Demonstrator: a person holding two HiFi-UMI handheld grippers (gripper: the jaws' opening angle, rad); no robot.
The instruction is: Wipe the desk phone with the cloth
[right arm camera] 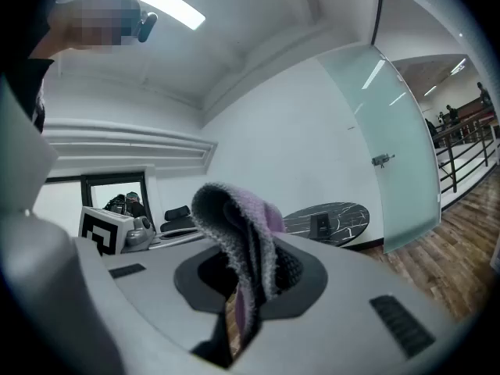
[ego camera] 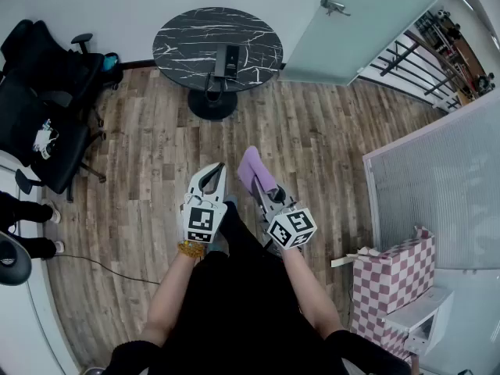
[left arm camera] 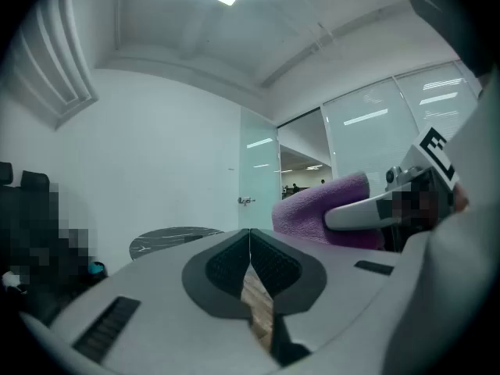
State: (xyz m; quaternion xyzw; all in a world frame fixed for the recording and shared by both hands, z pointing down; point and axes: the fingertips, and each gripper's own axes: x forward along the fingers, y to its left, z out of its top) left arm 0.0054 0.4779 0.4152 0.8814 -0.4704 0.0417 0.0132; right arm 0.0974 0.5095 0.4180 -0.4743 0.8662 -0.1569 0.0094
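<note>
A black desk phone (ego camera: 226, 60) stands on the round dark marble table (ego camera: 187, 41) at the far side of the room, also visible as the phone (right arm camera: 320, 225) in the right gripper view. My right gripper (ego camera: 258, 184) is shut on a purple cloth (ego camera: 255, 170), which sticks up from its jaws; the cloth (right arm camera: 244, 241) fills the middle of the right gripper view. My left gripper (ego camera: 211, 180) is shut and holds nothing, its pads touching at the gripper tip (left arm camera: 250, 244). Both grippers hover over the wooden floor, well short of the table.
Black office chairs (ego camera: 47, 108) stand at the left. A frosted glass door (ego camera: 375, 22) and a railing (ego camera: 406, 61) lie at the far right. A pink checkered box (ego camera: 394, 280) sits at the right by a partition wall (ego camera: 437, 186). Wooden floor (ego camera: 328, 131) spreads between me and the table.
</note>
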